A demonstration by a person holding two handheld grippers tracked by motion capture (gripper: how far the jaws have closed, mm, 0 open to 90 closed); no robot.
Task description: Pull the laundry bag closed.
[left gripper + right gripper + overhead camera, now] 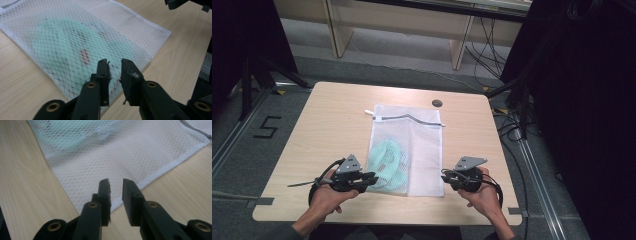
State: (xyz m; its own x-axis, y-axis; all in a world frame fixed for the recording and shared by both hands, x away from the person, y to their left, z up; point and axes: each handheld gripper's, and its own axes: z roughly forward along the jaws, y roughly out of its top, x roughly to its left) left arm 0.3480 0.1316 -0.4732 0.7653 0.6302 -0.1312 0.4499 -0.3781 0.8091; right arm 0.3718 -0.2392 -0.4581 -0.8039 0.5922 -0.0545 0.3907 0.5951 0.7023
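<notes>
A white mesh laundry bag (424, 145) lies flat in the middle of the wooden table (332, 125), its dark zipper edge at the far end. A mint-green item (387, 160) sits inside its left near part. My left gripper (373, 177) rests at the bag's near-left corner; in the left gripper view its jaws (115, 62) stand a narrow gap apart over the mesh (140, 27) and the green item (62, 42), with nothing between them. My right gripper (444, 176) is at the near-right corner; its jaws (116, 182) are also slightly apart, just above the bag's hem (125, 152).
A small dark round object (437, 103) lies on the table beyond the bag. Black cables (512, 125) run along the floor to the right. Wooden furniture legs (337, 30) stand behind the table. The near table edge is close under both hands.
</notes>
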